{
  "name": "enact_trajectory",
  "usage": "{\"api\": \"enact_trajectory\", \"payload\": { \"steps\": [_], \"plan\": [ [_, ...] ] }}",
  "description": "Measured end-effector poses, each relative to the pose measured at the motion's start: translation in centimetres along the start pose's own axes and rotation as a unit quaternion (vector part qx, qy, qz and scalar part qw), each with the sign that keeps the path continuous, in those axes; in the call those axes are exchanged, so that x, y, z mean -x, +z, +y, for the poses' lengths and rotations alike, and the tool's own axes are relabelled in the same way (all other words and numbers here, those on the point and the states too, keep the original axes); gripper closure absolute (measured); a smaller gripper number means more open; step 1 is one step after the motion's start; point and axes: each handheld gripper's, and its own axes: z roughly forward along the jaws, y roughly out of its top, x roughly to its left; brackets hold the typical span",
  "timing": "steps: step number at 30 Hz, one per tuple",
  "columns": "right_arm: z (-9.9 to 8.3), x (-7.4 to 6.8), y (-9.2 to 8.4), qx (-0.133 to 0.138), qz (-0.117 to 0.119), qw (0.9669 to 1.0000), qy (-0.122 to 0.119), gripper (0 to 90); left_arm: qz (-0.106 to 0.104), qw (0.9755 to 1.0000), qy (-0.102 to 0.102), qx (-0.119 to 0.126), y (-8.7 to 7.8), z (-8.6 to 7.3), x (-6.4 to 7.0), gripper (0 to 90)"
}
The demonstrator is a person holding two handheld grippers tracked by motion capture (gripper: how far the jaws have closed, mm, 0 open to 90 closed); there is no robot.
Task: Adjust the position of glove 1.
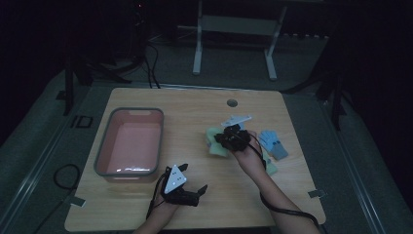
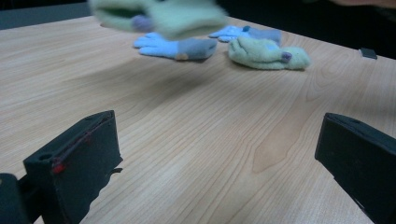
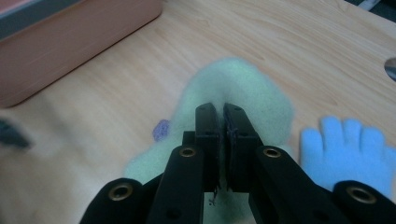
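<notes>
Gloves lie scattered on the right half of a pale wooden bench [image 1: 146, 204], and the work in hand appears to be gathering them into a pink rectangular plastic tub with a grey rim [image 1: 103, 148] that stands at the left and looks empty. Right tongs [image 3: 222, 122] are pinched tight on a fuzzy pale green knitted glove [image 3: 233, 88], whose cloth is caught between the two black jaws; in the high view this glove [image 1: 214, 144] hangs under the right tongs [image 1: 233, 137] near the middle of the bench, between the tub and the other gloves, and the left gripper view catches it blurred and off the surface [image 2: 182, 18]. Left tongs [image 1: 187, 187] rest near the front edge with jaws spread wide and nothing between them. By this reading the job is at an early stage: one glove is gripped but not yet in the tub, while a second green glove [image 2: 266, 53] and two light blue gloves with grey cuffs [image 2: 175, 46] remain on the bench. No brand, label or readable writing can be made out; the lighting is dim.
</notes>
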Motion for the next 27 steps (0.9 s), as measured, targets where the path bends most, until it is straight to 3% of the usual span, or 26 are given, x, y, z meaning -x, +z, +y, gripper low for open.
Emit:
{"api": "enact_trajectory", "payload": {
  "steps": [6,12,18,22,27],
  "plan": [
    [-2.1,-0.8,-3.4,0.008,-0.009,0.9999,-0.001,85.7,0.001,1.0000,0.002,-0.002,0.0,0.0,0.0,0.3],
    [-4.4,-1.9,-4.9,0.013,-0.013,0.9998,0.006,85.7,0.002,1.0000,0.005,-0.002,0.0,0.0,0.1,0.3],
    [-7.3,-3.2,-4.1,-0.002,-0.003,0.9999,0.013,85.7,0.002,1.0000,0.005,-0.002,0.0,0.0,0.1,0.3],
    [-8.5,-3.5,-3.2,-0.007,-0.002,0.9995,0.031,85.6,0.002,1.0000,0.006,-0.002,0.0,0.0,0.1,0.3],
    [-9.4,-3.8,-1.7,-0.019,-0.009,0.9996,0.020,85.5,0.001,1.0000,0.006,-0.001,0.0,0.0,0.1,0.3]
  ]
}}
